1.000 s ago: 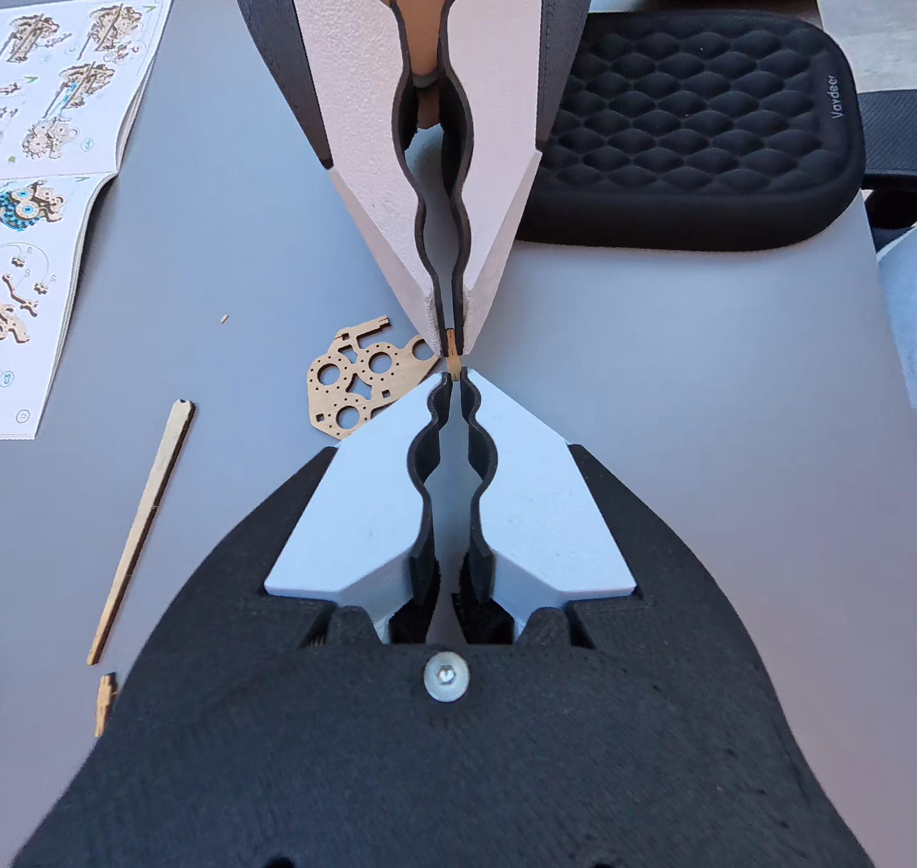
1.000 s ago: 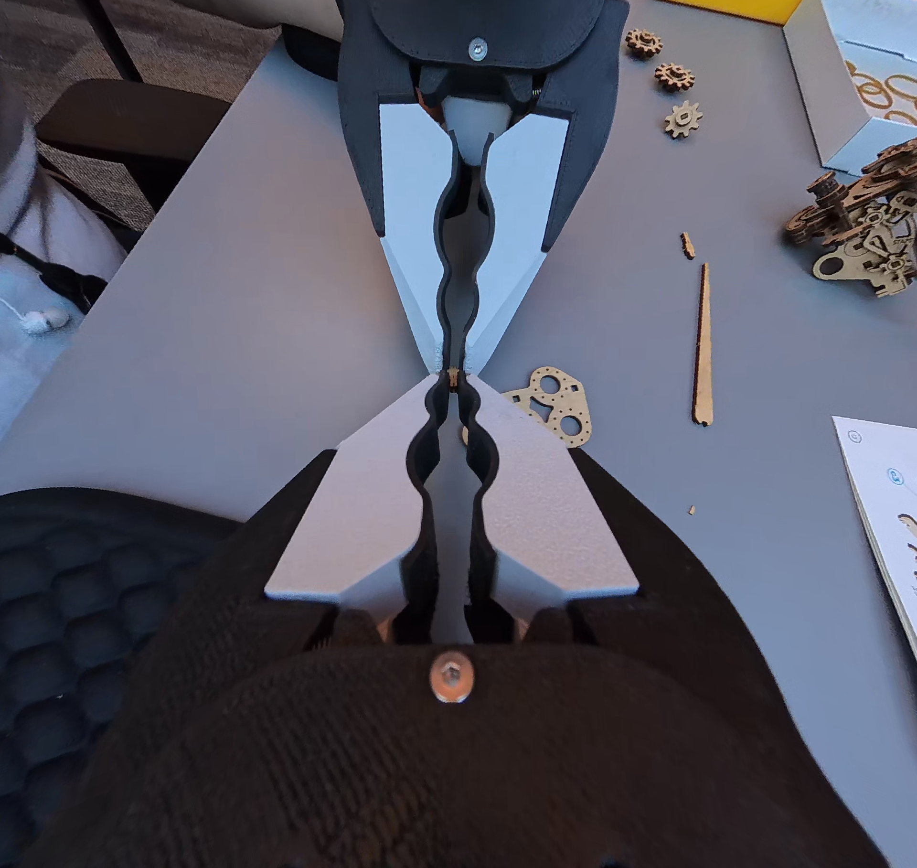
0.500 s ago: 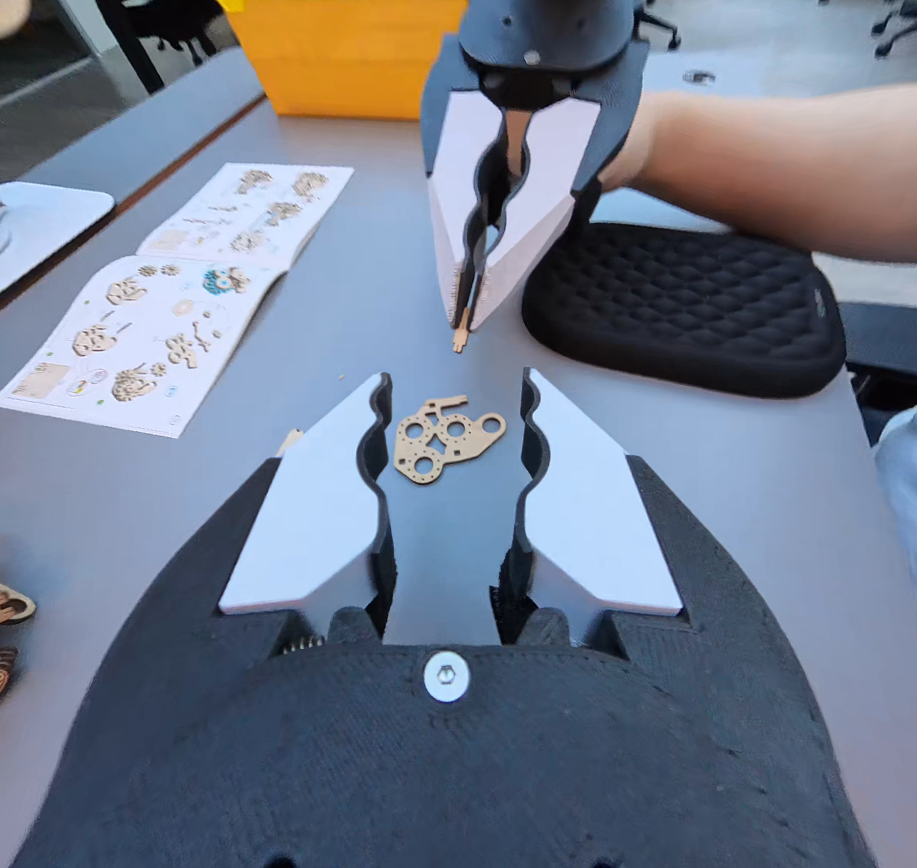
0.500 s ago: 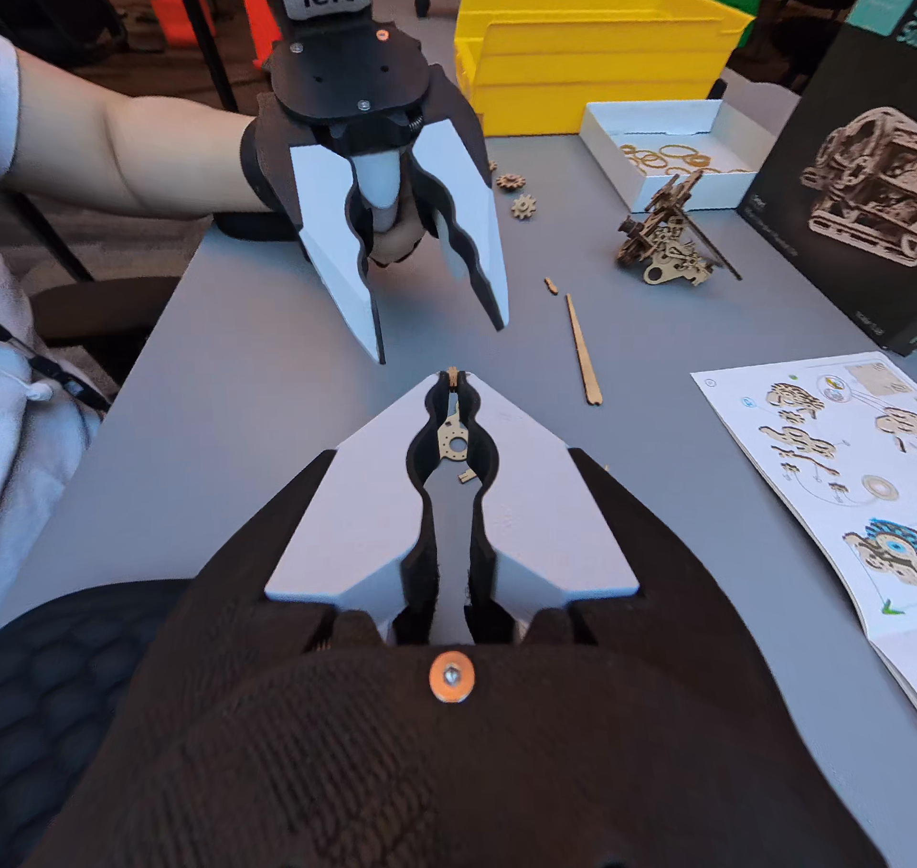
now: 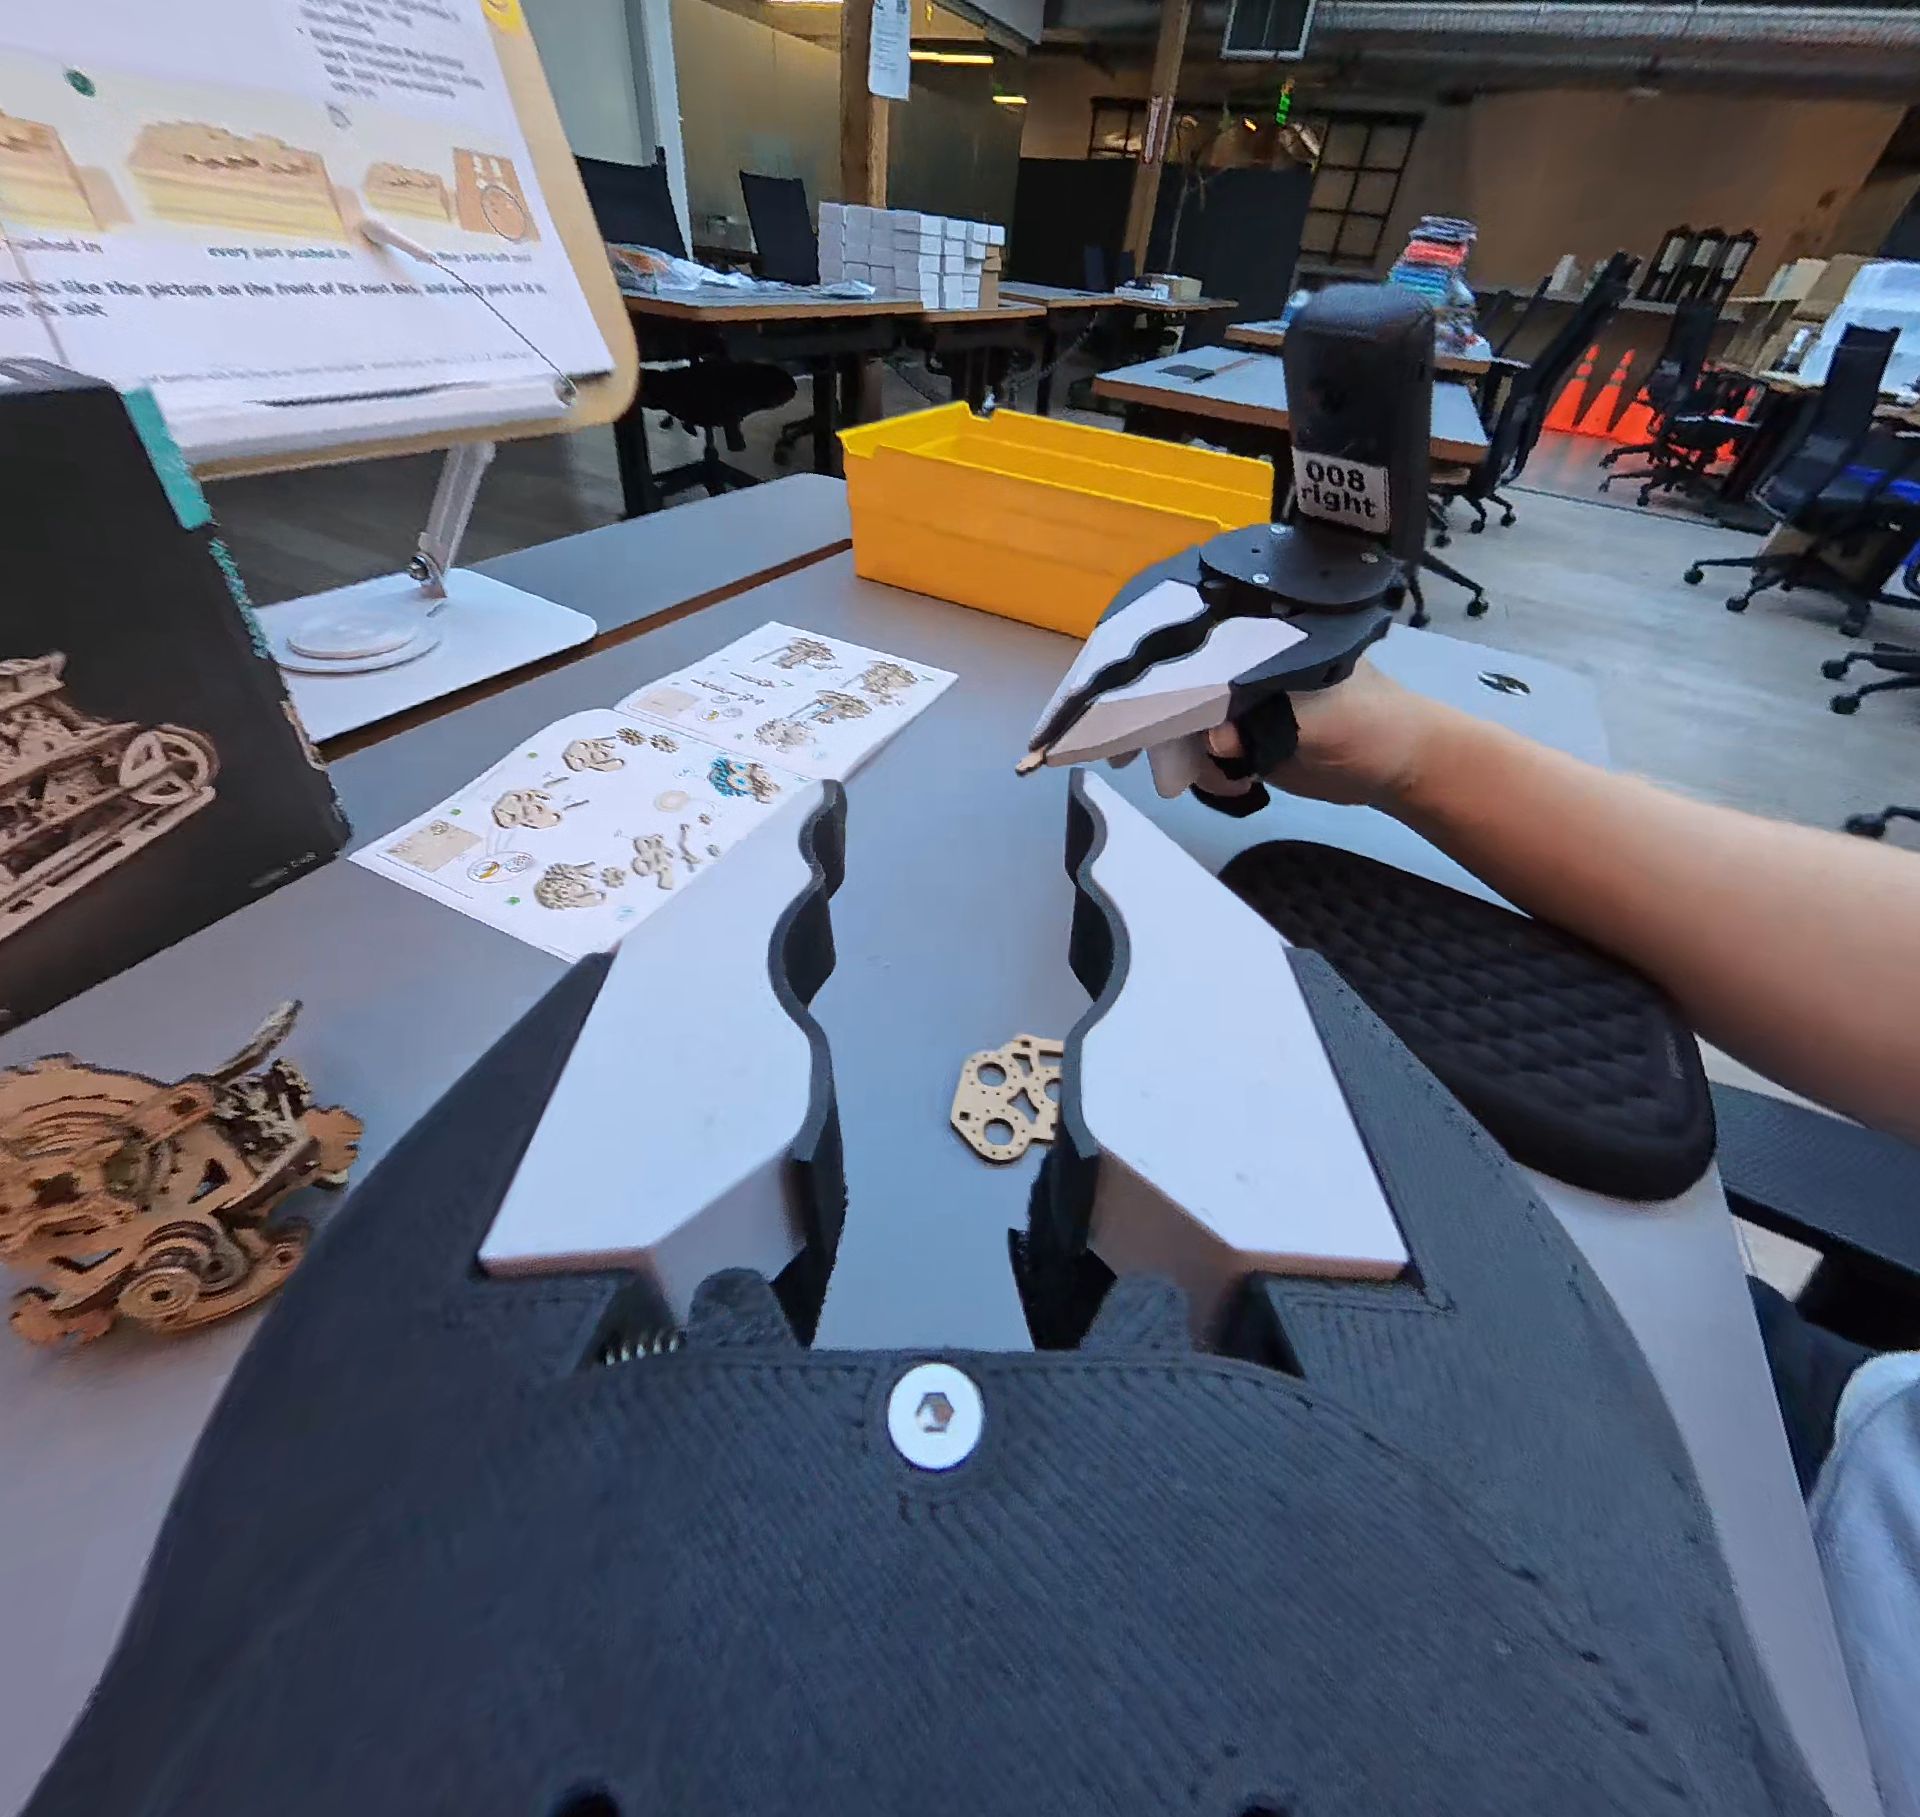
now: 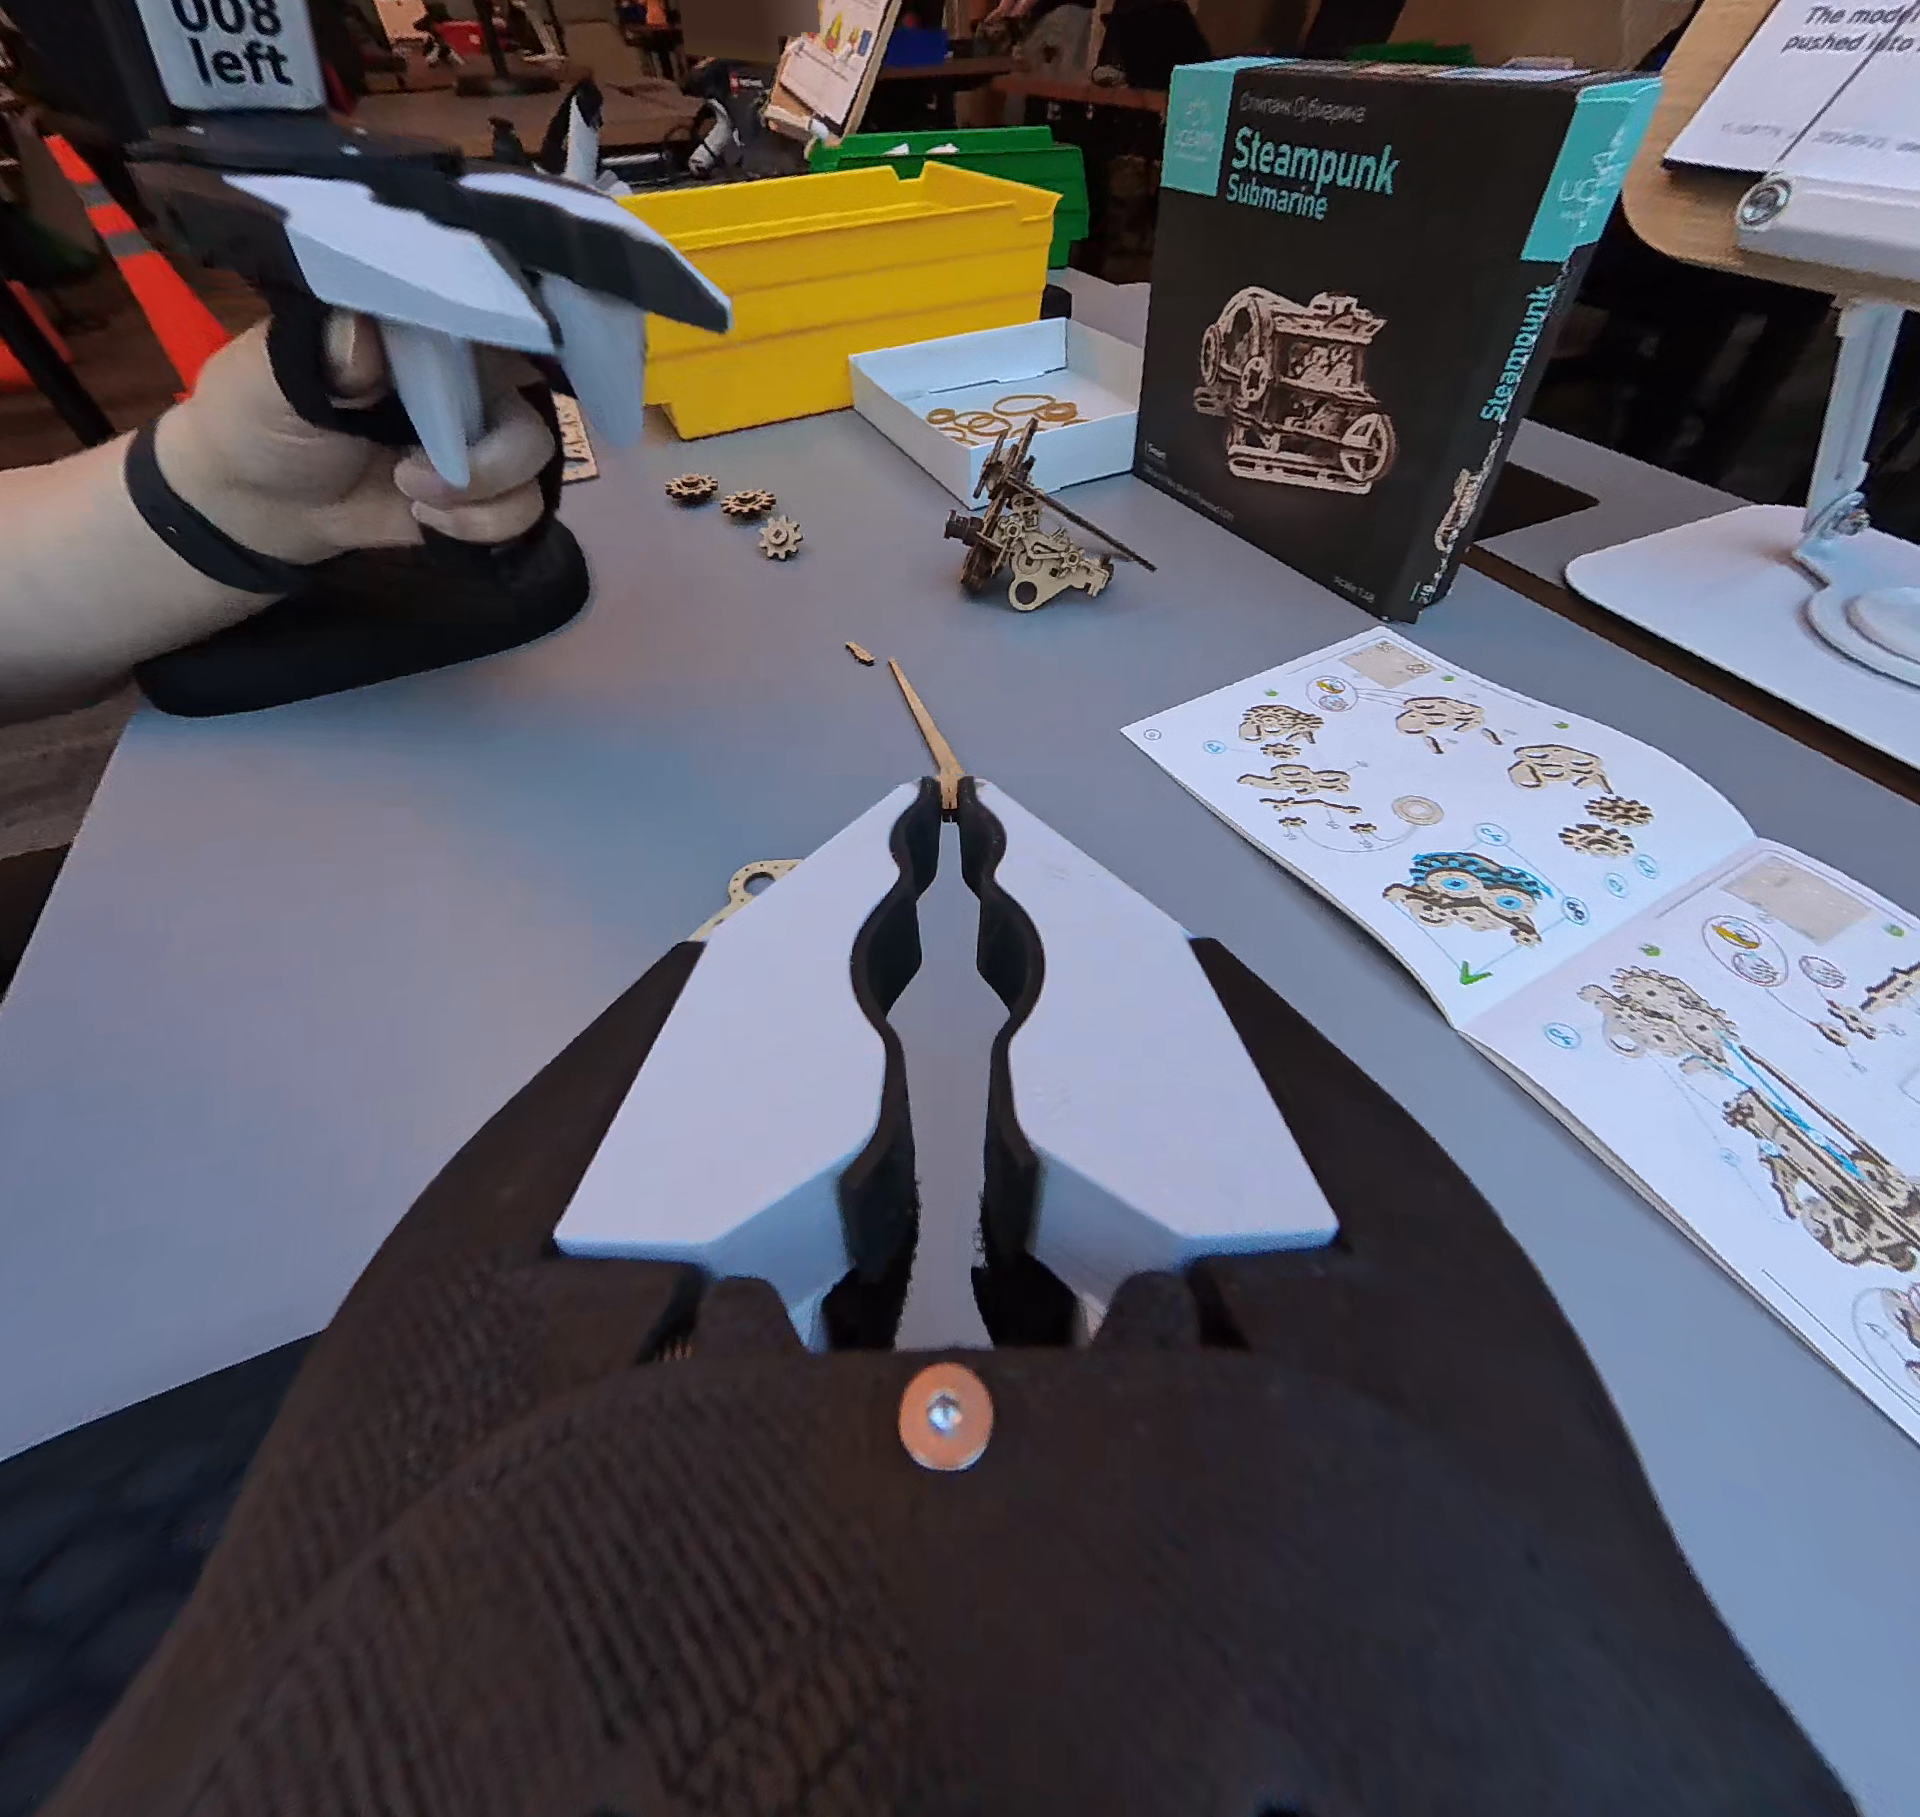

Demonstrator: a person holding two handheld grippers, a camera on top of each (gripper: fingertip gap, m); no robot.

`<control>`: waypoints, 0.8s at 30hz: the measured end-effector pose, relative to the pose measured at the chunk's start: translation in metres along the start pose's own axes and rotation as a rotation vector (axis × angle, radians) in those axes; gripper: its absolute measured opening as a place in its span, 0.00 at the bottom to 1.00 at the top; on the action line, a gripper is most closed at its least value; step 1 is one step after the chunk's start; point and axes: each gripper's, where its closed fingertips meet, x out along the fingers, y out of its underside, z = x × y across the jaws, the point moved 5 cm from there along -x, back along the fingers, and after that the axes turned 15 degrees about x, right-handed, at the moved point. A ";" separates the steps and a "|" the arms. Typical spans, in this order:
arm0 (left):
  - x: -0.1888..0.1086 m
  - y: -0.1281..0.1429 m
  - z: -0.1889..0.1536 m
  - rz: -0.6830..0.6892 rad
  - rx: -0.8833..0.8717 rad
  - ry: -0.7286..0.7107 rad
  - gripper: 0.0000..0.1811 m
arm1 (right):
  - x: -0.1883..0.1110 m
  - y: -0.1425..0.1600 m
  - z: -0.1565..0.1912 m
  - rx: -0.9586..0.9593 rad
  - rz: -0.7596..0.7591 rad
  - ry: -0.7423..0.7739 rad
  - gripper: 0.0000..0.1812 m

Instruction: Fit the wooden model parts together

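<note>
My right gripper is shut on a small wooden peg that sticks out of its tips, held above the grey table. It also shows in the left wrist view, raised at the right with the peg. My left gripper is open and empty, lifted off the table; in the right wrist view it is at the upper left. A flat perforated wooden plate lies on the table below it, partly hidden; its edge shows in the right wrist view. A partly built wooden model stands farther back.
A thin wooden stick and three small gears lie on the table. An open instruction booklet, a black box, a white tray, a yellow bin and a black wrist pad surround the work area. My right fingertips sit around 12 cm from my left ones. The flat perforated wooden plate sits 11 cm or so from the ends of my right fingers.
Both grippers were shut tip to tip on the peg above the plate. My left gripper opened and let go, both lifted and drew apart, and the right one kept the peg.
</note>
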 end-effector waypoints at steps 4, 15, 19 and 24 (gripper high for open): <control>-0.045 -0.031 0.037 -0.016 0.021 -0.161 0.20 | -0.007 -0.001 -0.006 -0.026 -0.014 0.017 0.01; -0.388 -0.025 0.268 0.448 0.110 -0.888 0.25 | -0.027 -0.010 -0.021 -0.163 -0.018 0.129 0.01; -0.452 0.029 0.359 0.591 -0.065 -0.857 0.31 | -0.021 -0.001 -0.031 -0.204 0.045 0.191 0.01; -0.483 0.082 0.403 0.812 -0.091 -0.953 0.41 | -0.020 0.001 -0.032 -0.251 0.079 0.220 0.01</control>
